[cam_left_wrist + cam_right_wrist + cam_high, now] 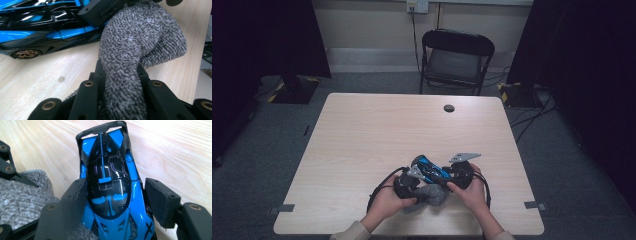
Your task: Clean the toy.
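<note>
A blue and black toy sports car (428, 167) sits near the table's front edge, between the person's two hands. My right gripper (115, 192) straddles the car (110, 182) from behind, one pad against each flank, holding it. A grey terry cloth (435, 196) lies bunched just in front of the car. My left gripper (120, 72) is shut on one end of this cloth (135, 45), which stretches away toward the car (42, 27) and the right gripper's black jaw. From above, the left gripper (416, 189) and right gripper (448, 174) nearly touch.
The light wooden table (377, 130) has a round cable hole (449, 108) at its far side. A black folding chair (456, 57) stands behind it. Dark curtains hang at both sides, and cables run on the floor at the right.
</note>
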{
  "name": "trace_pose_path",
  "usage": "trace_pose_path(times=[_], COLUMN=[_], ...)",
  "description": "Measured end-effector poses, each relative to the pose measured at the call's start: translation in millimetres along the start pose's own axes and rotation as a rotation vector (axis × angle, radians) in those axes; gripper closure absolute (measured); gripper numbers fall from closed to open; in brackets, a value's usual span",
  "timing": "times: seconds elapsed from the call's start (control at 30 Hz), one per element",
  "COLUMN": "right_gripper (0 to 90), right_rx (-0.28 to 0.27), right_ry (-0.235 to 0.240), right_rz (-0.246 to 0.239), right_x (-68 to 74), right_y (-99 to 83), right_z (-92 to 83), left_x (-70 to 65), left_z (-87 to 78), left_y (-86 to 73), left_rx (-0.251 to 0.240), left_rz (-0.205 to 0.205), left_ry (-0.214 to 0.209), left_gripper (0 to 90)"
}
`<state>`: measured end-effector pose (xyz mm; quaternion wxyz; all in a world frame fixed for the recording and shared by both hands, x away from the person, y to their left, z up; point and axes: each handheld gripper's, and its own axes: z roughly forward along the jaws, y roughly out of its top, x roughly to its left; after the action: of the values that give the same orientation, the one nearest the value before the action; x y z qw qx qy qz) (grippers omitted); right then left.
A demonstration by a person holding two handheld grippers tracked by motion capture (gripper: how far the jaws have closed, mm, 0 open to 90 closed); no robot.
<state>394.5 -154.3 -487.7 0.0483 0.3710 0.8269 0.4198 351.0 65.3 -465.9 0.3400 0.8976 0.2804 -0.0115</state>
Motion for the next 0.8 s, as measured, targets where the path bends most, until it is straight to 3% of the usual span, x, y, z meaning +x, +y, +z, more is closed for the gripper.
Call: trace_pose_path(times=[0.8], right_gripper=[35.6], right_rx=[0.002], right_ry=[0.001], right_rz=[0.000], right_x=[-0.2], right_y=[0.0], right_z=[-0.2], left_x=[23.5], left_z=[-21.7], left_y=[-12.4], left_rx=[-0.002], left_rz=[-0.056], left_ry=[0.078], left_gripper=[72.2])
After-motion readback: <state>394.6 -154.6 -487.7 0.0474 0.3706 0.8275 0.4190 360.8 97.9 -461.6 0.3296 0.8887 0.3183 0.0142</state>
